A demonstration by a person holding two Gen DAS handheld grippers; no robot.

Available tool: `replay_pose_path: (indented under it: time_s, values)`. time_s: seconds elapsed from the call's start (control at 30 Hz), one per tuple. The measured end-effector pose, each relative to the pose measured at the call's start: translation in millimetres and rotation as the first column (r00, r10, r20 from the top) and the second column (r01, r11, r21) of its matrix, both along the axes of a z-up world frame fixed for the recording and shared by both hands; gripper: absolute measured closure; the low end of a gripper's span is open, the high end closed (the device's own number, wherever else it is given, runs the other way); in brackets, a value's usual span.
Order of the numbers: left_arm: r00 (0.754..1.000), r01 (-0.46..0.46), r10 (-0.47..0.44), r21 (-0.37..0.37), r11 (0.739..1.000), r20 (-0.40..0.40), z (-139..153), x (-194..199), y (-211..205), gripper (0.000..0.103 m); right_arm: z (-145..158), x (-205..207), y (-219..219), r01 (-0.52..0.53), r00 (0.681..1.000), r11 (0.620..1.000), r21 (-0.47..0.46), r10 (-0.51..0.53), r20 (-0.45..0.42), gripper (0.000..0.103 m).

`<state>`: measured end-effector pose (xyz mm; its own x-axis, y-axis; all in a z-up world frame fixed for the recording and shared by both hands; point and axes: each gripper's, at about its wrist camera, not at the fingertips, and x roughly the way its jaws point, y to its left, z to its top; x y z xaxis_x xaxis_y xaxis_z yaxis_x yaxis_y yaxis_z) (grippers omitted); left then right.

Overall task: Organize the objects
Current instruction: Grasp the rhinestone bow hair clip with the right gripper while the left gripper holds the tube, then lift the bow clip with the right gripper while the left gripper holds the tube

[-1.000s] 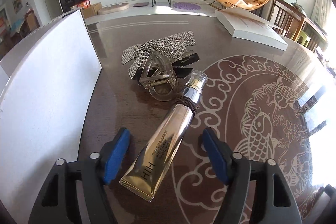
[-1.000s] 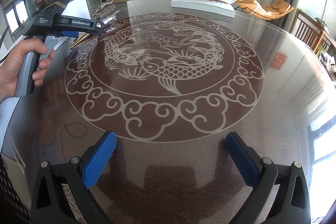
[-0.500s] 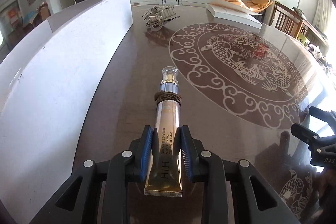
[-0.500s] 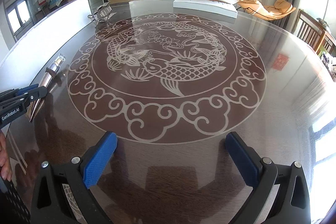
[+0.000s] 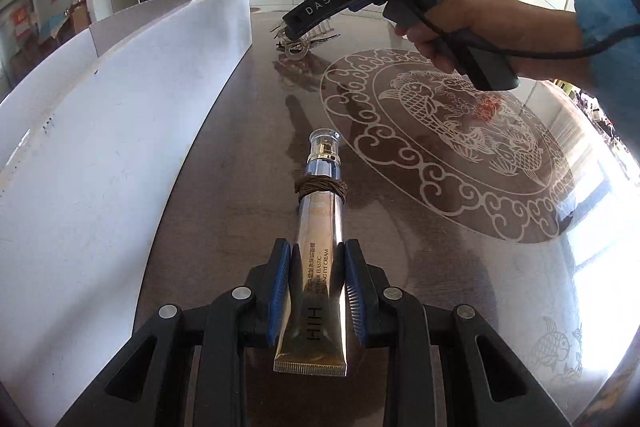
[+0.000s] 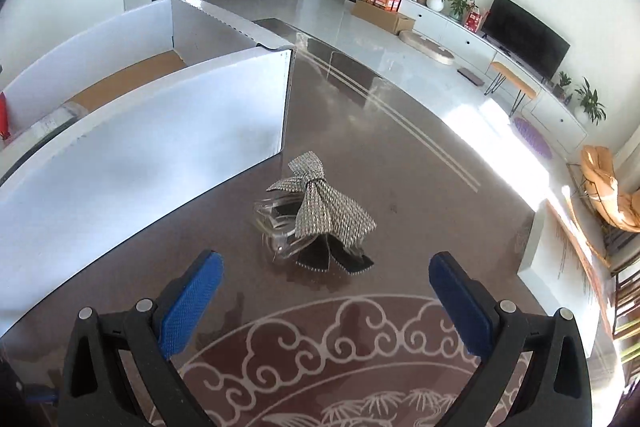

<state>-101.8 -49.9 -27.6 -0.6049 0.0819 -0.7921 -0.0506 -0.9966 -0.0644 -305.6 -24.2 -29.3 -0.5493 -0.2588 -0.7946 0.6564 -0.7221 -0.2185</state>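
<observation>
**Swinging the free gripper over to the hair clips while the cream tube is getting carried off**

Comparing with a second ago, two things are different. The left gripper [image 5: 316,301], which was sitting wide open around the gold cream tube [image 5: 318,255], is now clamped on its lower body, pads pressing both sides, cap end and the brown hair tie [image 5: 320,187] around the neck sticking out in front. The tube is also riding well away from the clip pile it was lying beside, so I'm reading that as one item picked and heading for the white box [image 5: 120,131] running along its left.

The right gripper [image 6: 326,293] is turning up somewhere new too: it was facing the middle of the fish-pattern table [image 6: 420,187], and now it's hovering with jaws spread wide and nothing between them, aimed at the rhinestone bow [image 6: 324,207] sitting on top of the clear claw clip [image 6: 276,227] and a black clip [image 6: 348,261]. Looks like that pile is next.

What's around: the box's tall wall is standing just left of the pile, and there's already some stuff down inside the box that I can't make out. The three clips are stacked and tangled, so grabbing just one is probably going to be fiddly. In the left view the person's hand [image 5: 472,23] and the right tool are hanging above the pile.
</observation>
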Motion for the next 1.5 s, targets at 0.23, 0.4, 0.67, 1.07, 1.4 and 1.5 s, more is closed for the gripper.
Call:
replay_pose_path:
  time_s: [0.23, 0.4, 0.67, 1.07, 1.4, 1.5]
  values:
    - [1.0, 0.009, -0.009, 0.047, 0.999, 0.008, 0, -4, -6, 0.076, -25, -33, -25, -0.061, 0.985, 0.998, -0.031, 0.065, 0.159, 0.055]
    - [1.0, -0.002, 0.001, 0.084, 0.996, 0.007, -1, -5, -9, 0.076, -24, 1, 16, 0.012, 0.99, 0.994, -0.104, 0.003, 0.143, 0.055]
    - [1.0, -0.01, 0.011, 0.033, 0.999, -0.017, -2, -2, 1, 0.076, -30, 145, 155, 0.196, 0.977, 0.968, -0.156, -0.178, 0.12, 0.055]
    - [0.999, -0.042, 0.042, -0.017, 0.999, 0.002, -7, -3, -1, 0.013, -30, 278, 249, 0.465, 0.885, 0.859, -0.214, -0.45, 0.117, 0.017]
    - [0.999, 0.006, -0.003, -0.07, 0.998, 0.041, -11, -7, 11, 0.0, -42, 275, 235, 0.494, 0.869, 0.855, -0.159, -0.48, 0.12, 0.005]
    - [0.999, 0.006, -0.003, -0.07, 0.998, 0.041, -10, -6, 11, 0.0, -43, 276, 235, 0.501, 0.865, 0.853, -0.145, -0.489, 0.111, 0.001]
